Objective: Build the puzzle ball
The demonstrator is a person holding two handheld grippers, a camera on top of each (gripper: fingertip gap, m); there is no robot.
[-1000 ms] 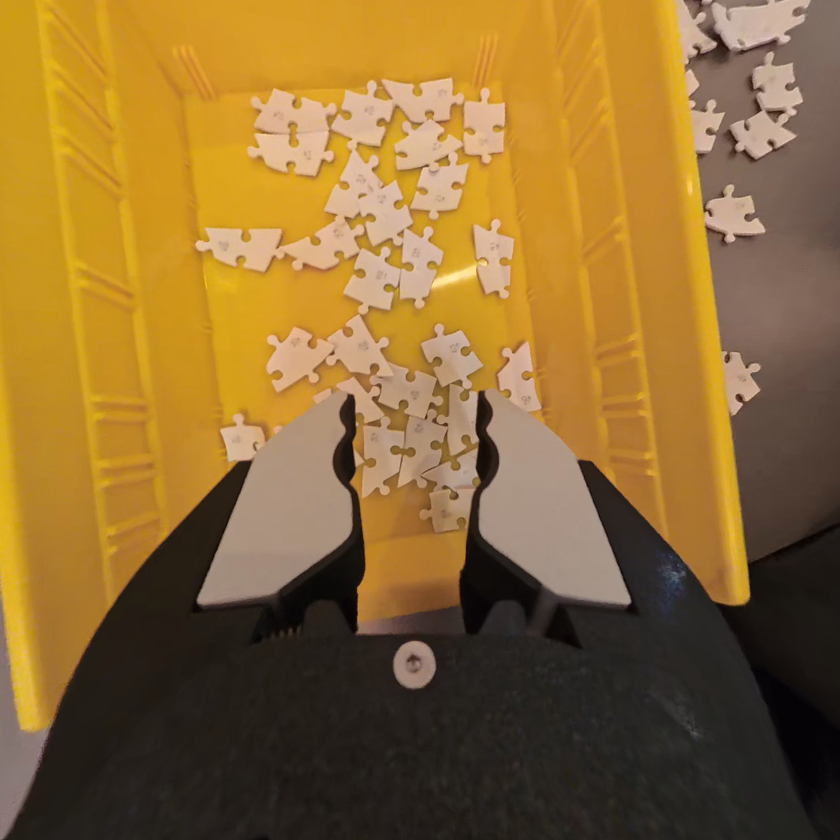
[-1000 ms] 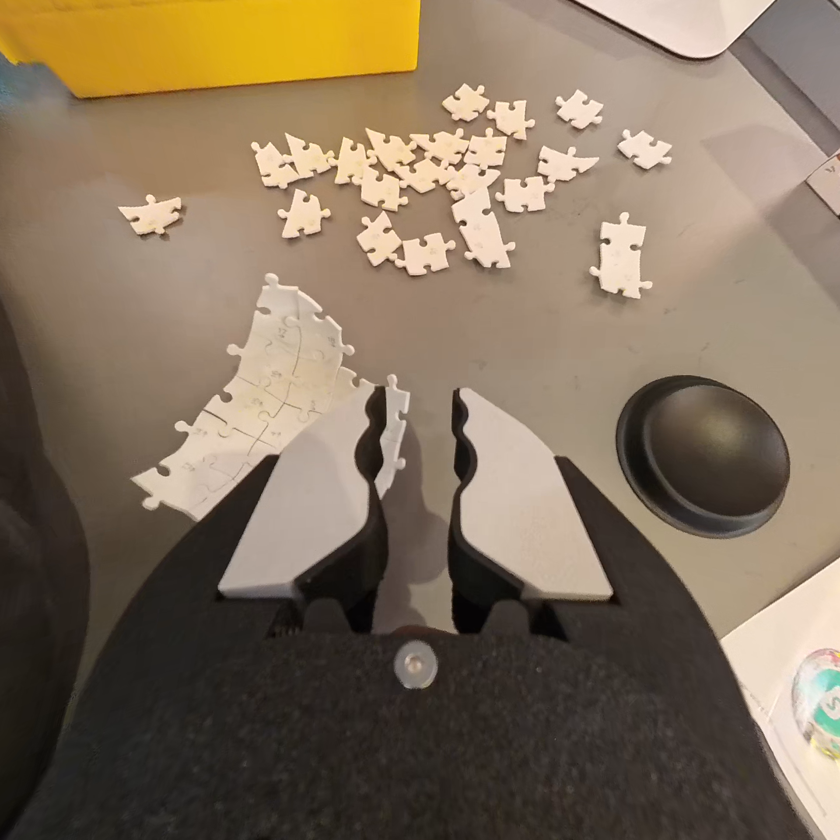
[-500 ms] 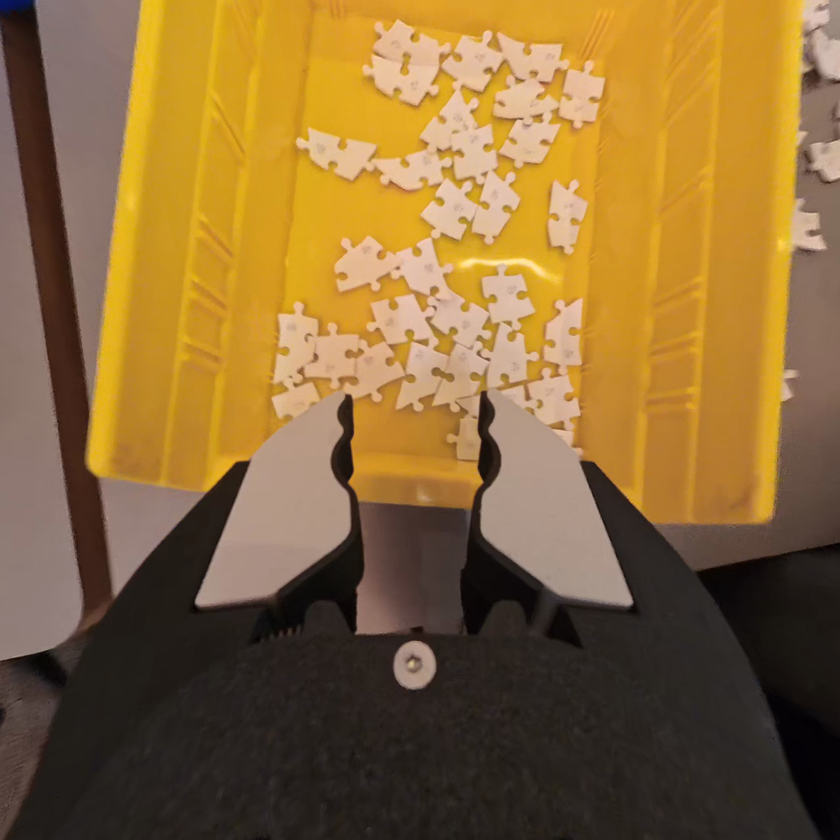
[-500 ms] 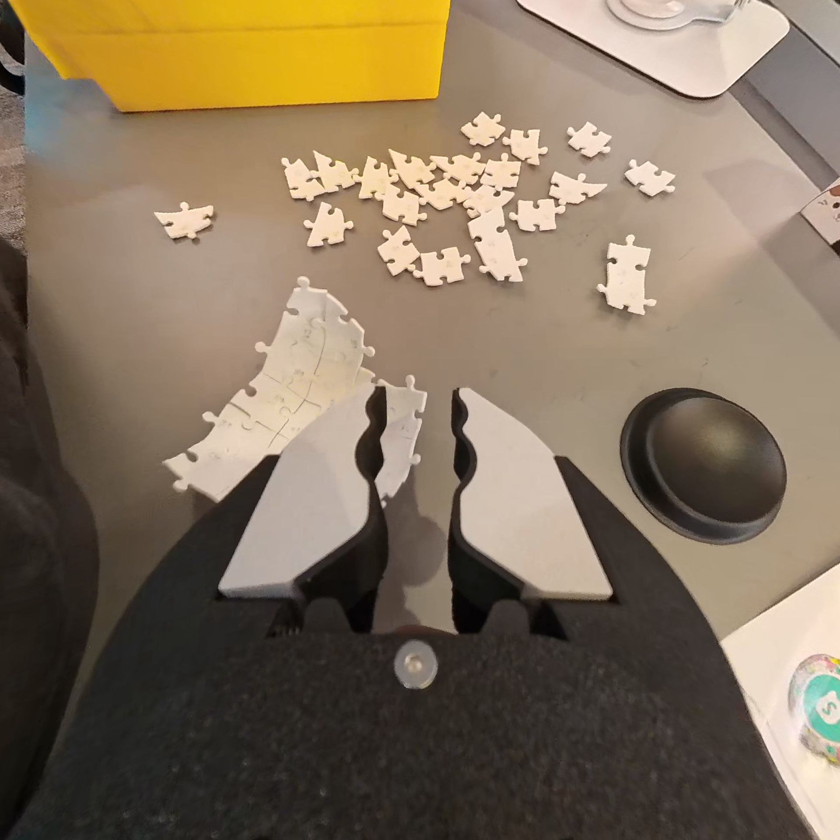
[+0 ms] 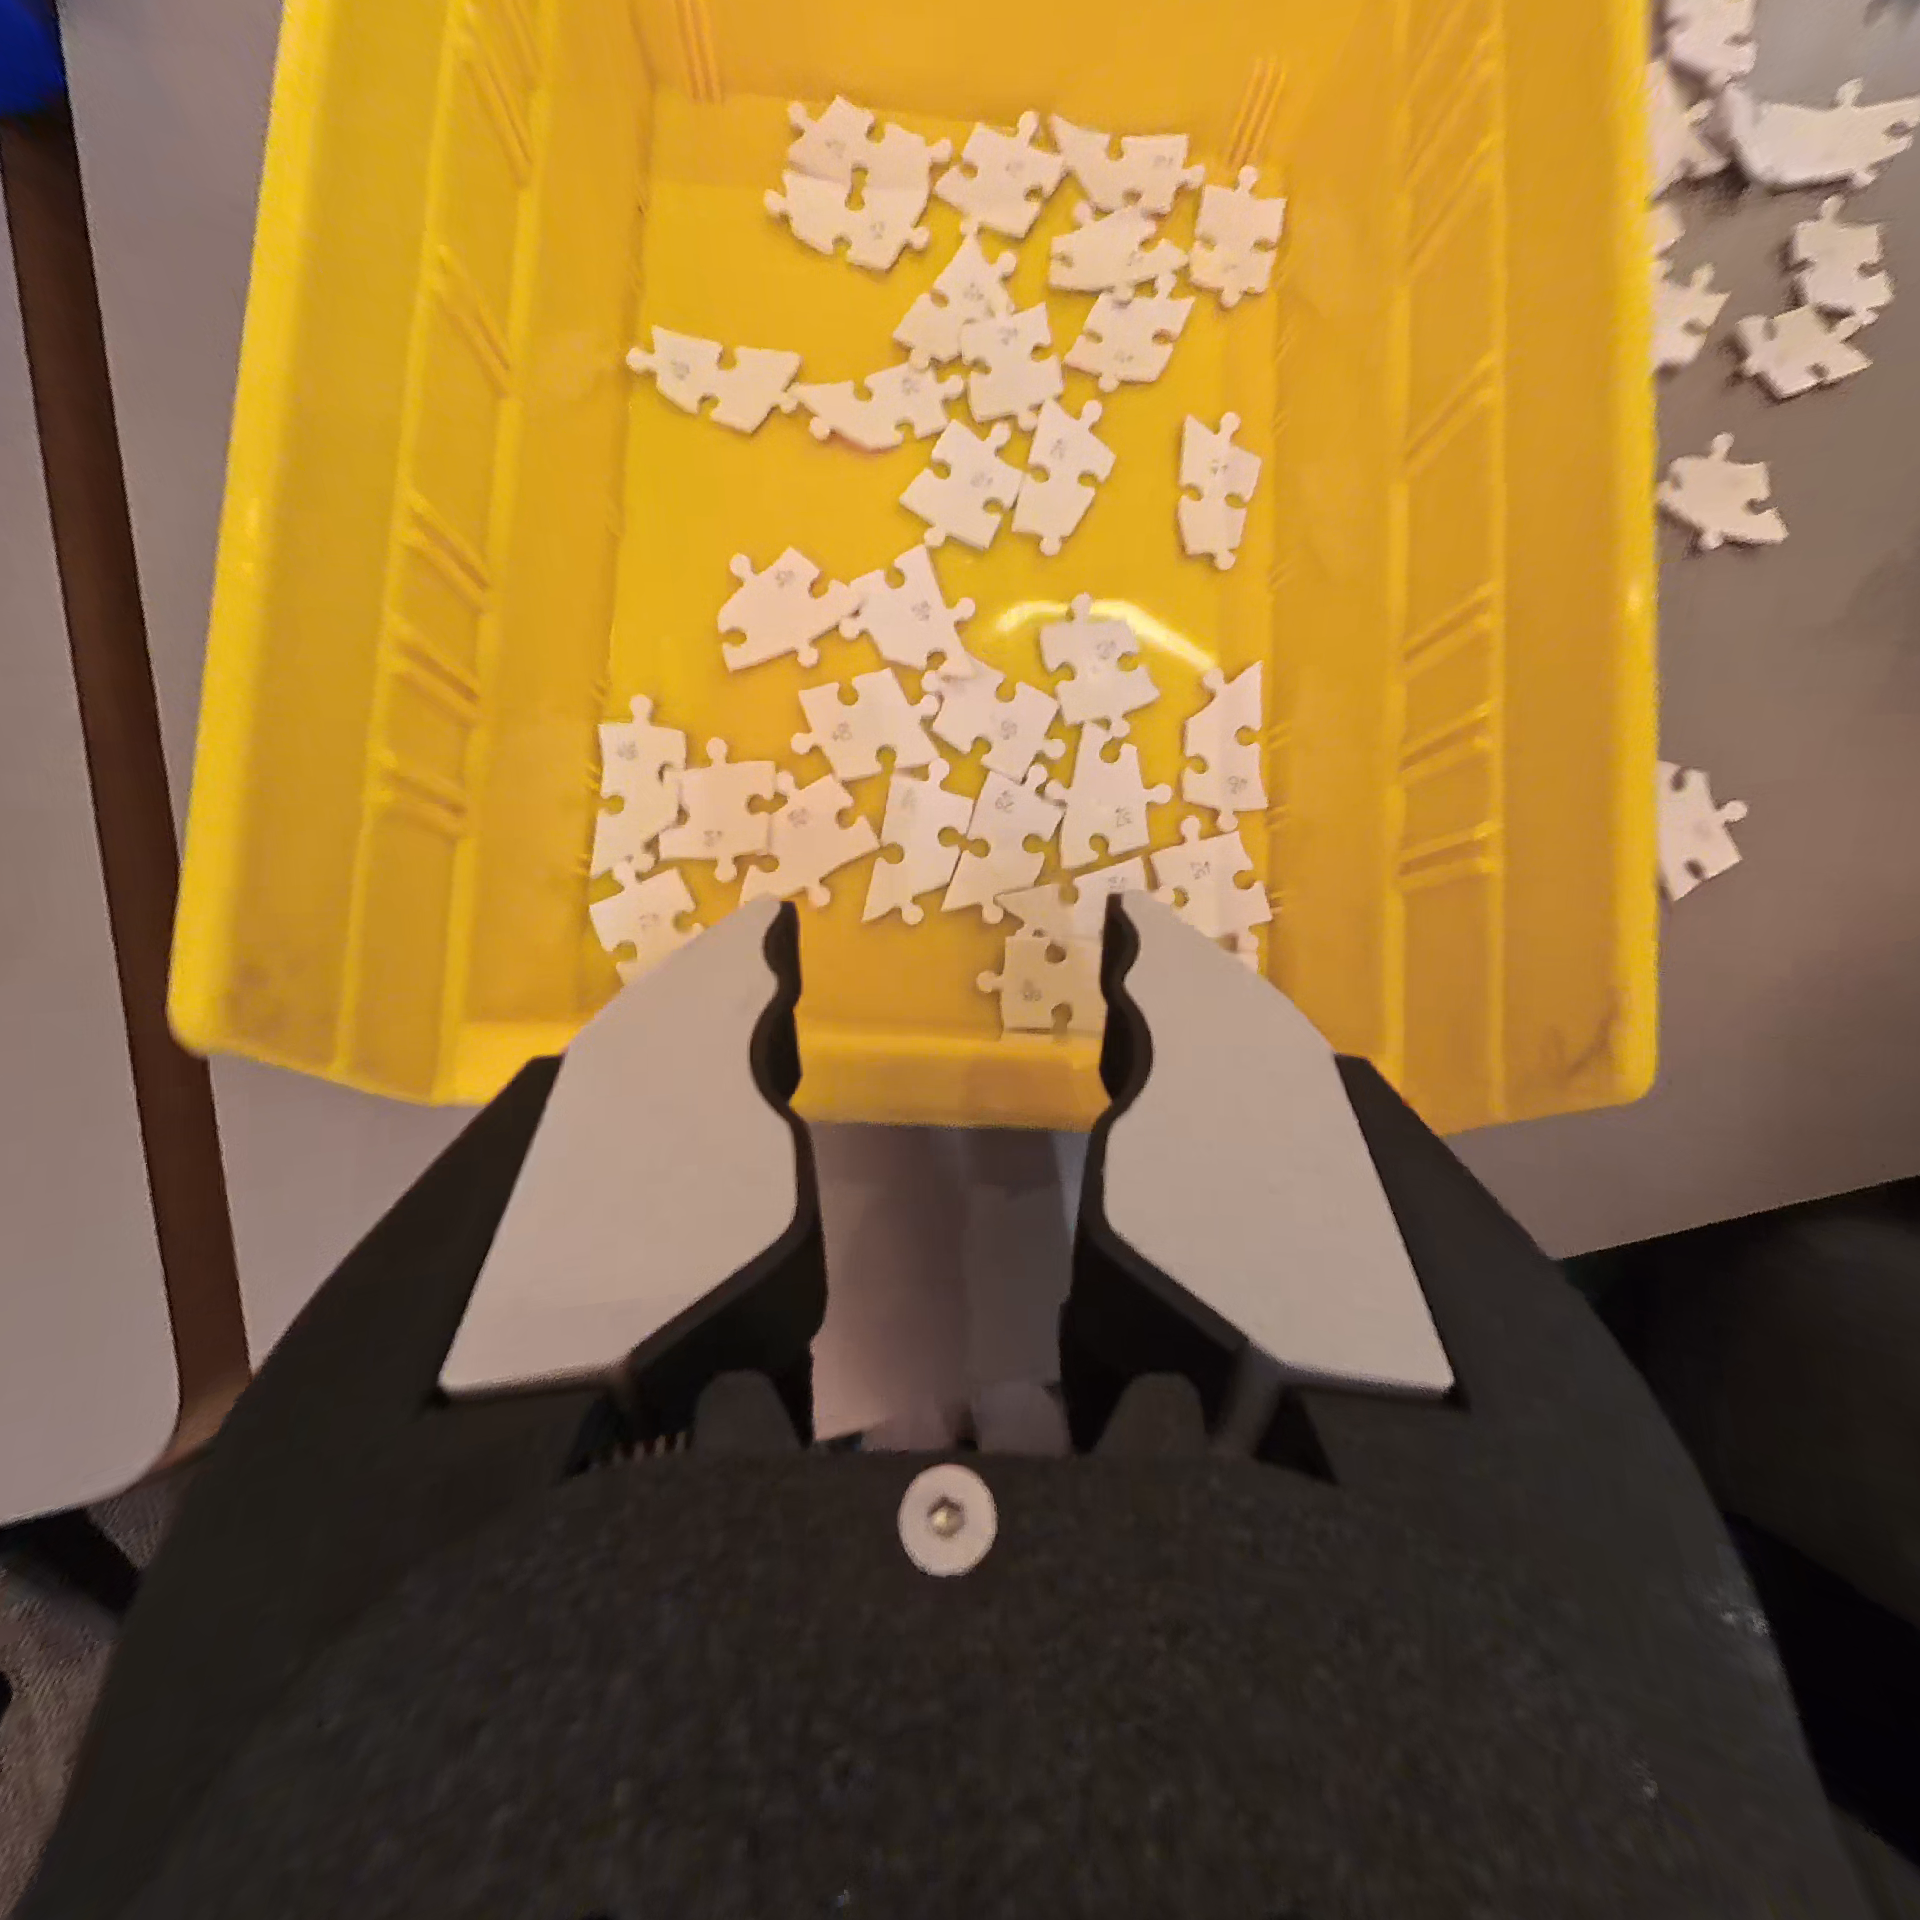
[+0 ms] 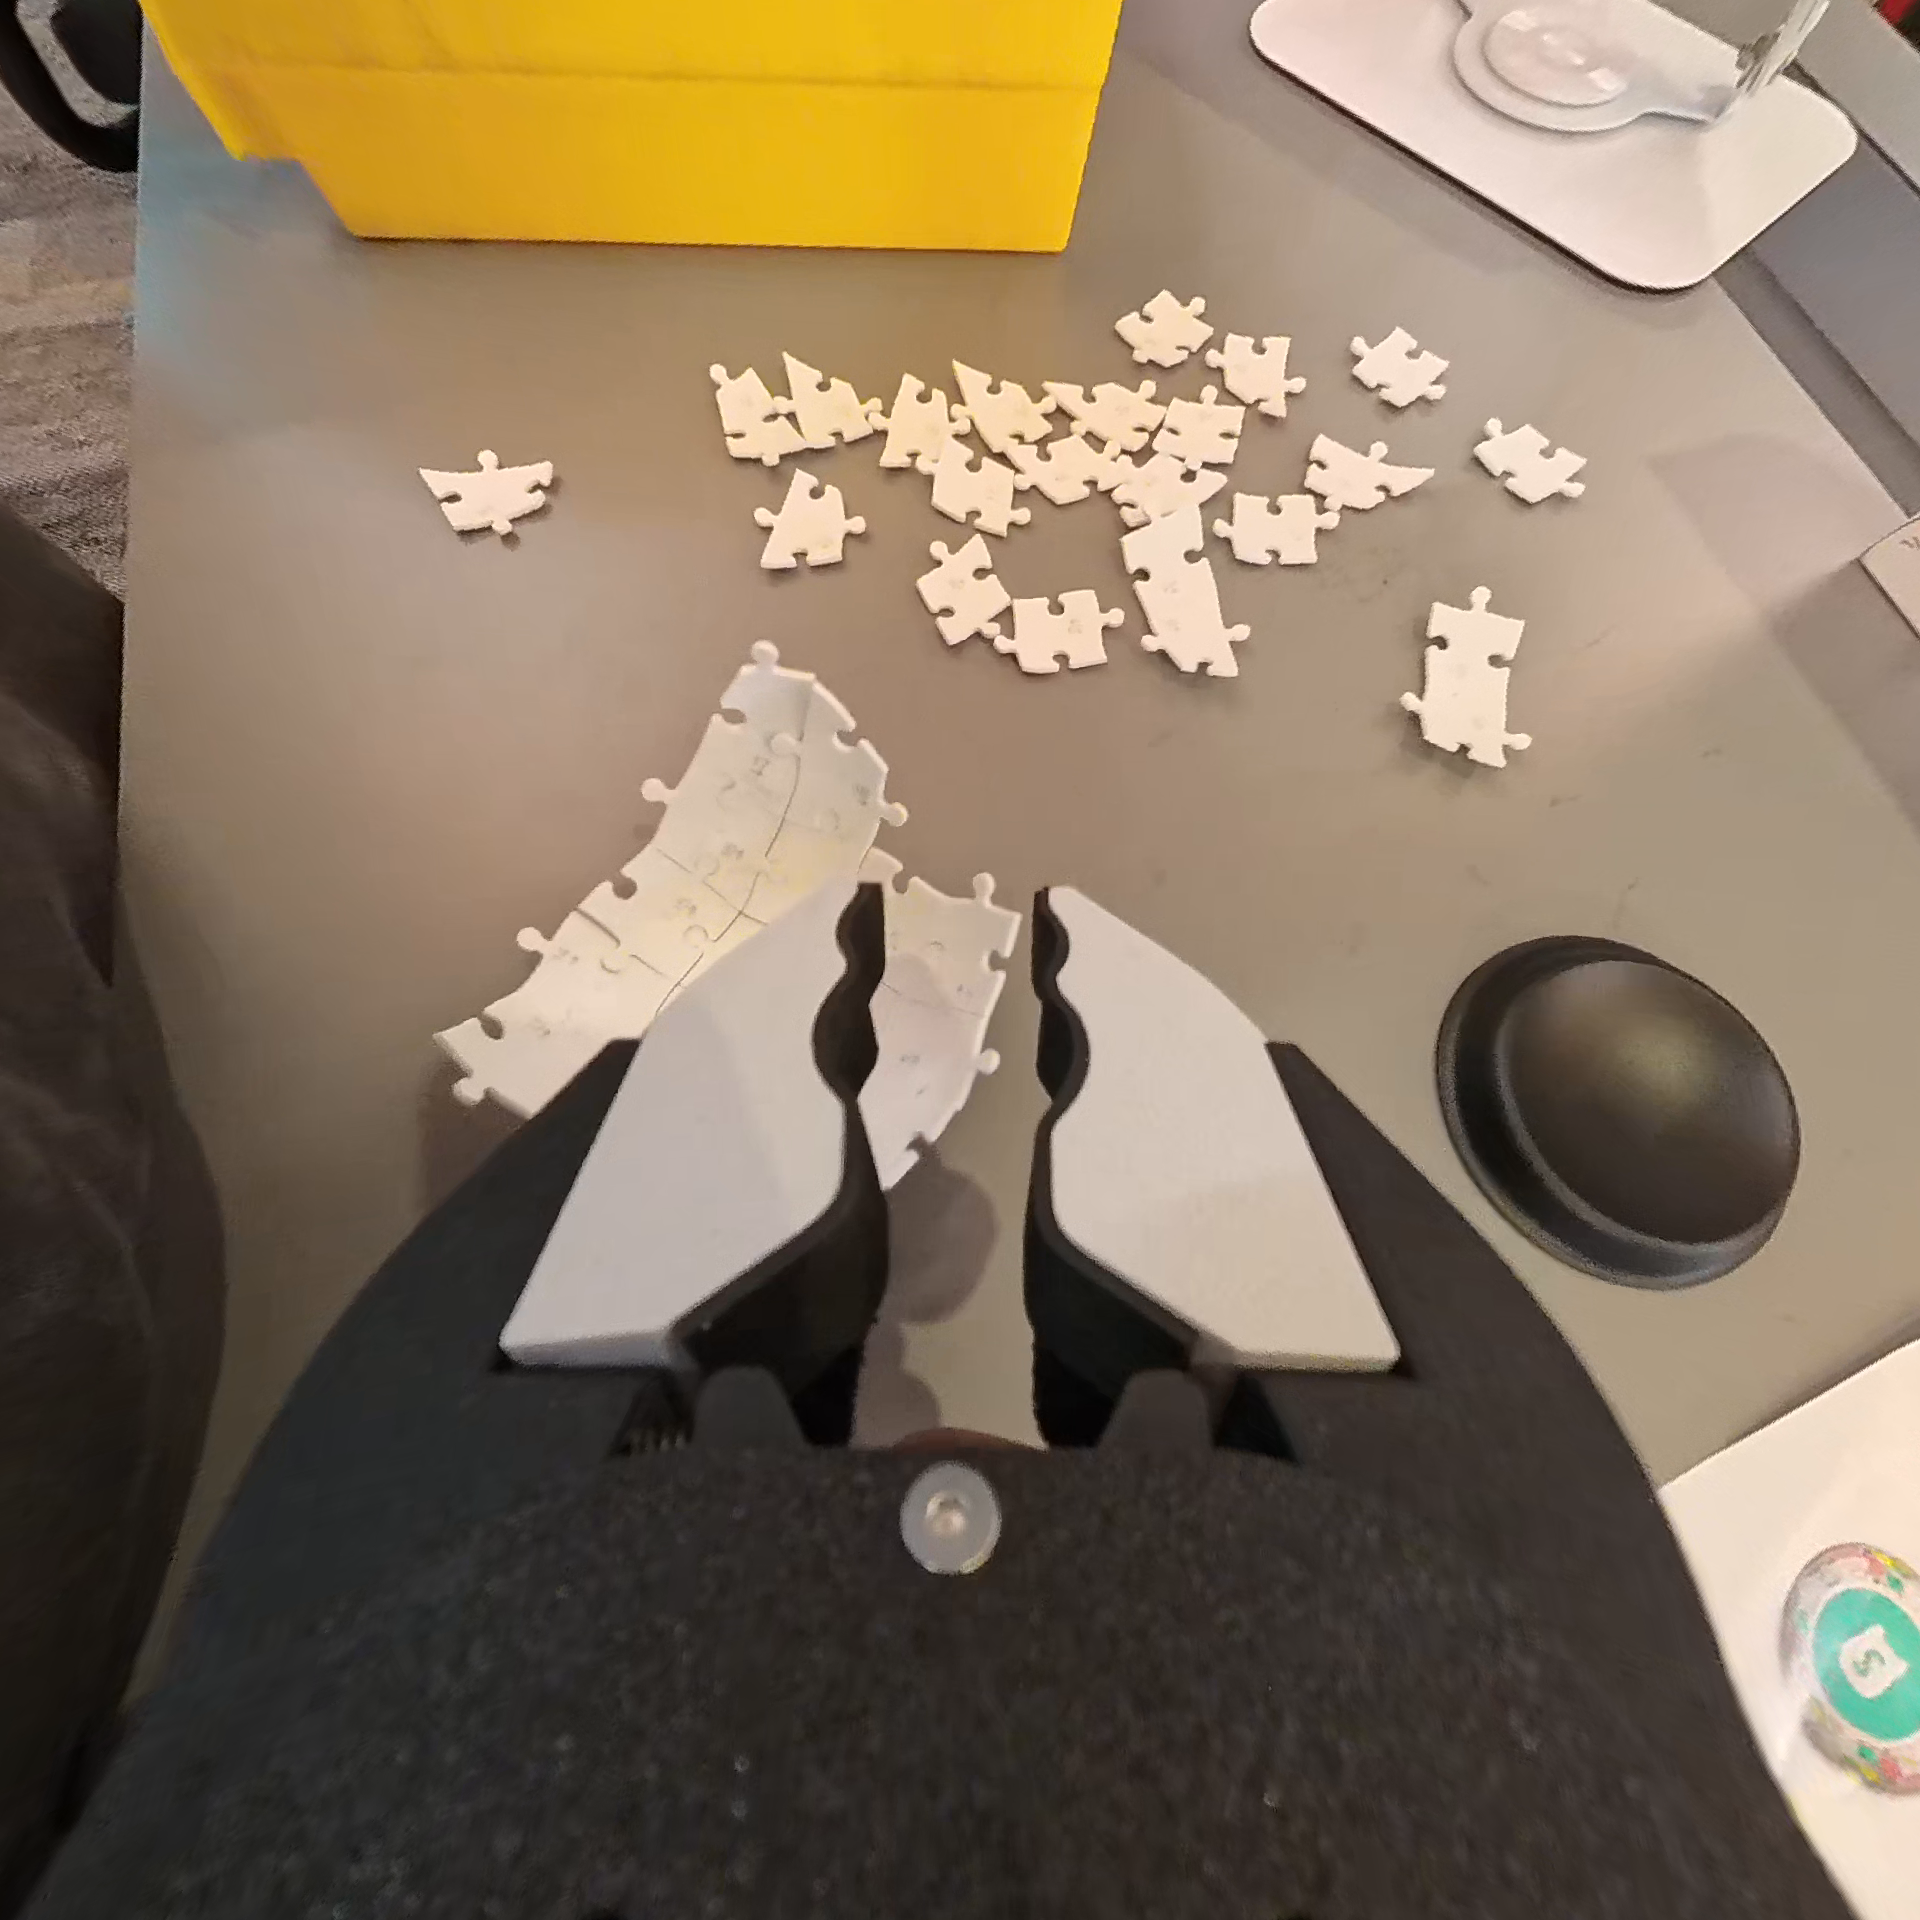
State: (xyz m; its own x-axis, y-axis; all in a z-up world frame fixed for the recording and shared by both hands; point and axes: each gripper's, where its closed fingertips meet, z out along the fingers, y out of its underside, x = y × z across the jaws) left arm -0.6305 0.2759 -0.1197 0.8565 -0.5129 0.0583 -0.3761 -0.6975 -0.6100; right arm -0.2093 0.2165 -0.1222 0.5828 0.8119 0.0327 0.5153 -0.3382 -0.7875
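A yellow bin [image 5: 343, 644] holds several loose white puzzle pieces [image 5: 987, 478]. My left gripper [image 5: 948, 909] is open and empty, above the bin's near edge. In the right wrist view, a curved strip of joined white pieces [image 6: 727, 862] lies on the grey table [image 6: 1247, 831], partly under my left finger. My right gripper [image 6: 956, 904] is open and empty just above the strip's right end. Several loose pieces [image 6: 1091, 457] lie farther off. The yellow bin [image 6: 665, 156] stands at the far end.
A black dome-shaped stand [image 6: 1616, 1107] sits to the right of my right gripper. A white mat with a clear glass item [image 6: 1558, 135] lies at the far right. A small colourful ball [image 6: 1870, 1673] rests on white paper at the near right. More loose pieces [image 5: 1725, 499] lie right of the bin. The grippers' ends are close to 45 centimetres from one another. The small colourful ball [image 6: 1870, 1673] is about 25 centimetres from my right fingertips.
My left gripper has pulled back out of the bin, from low among the pieces to above its near edge. My right gripper has pulled back, showing more of the table. Both stay open.
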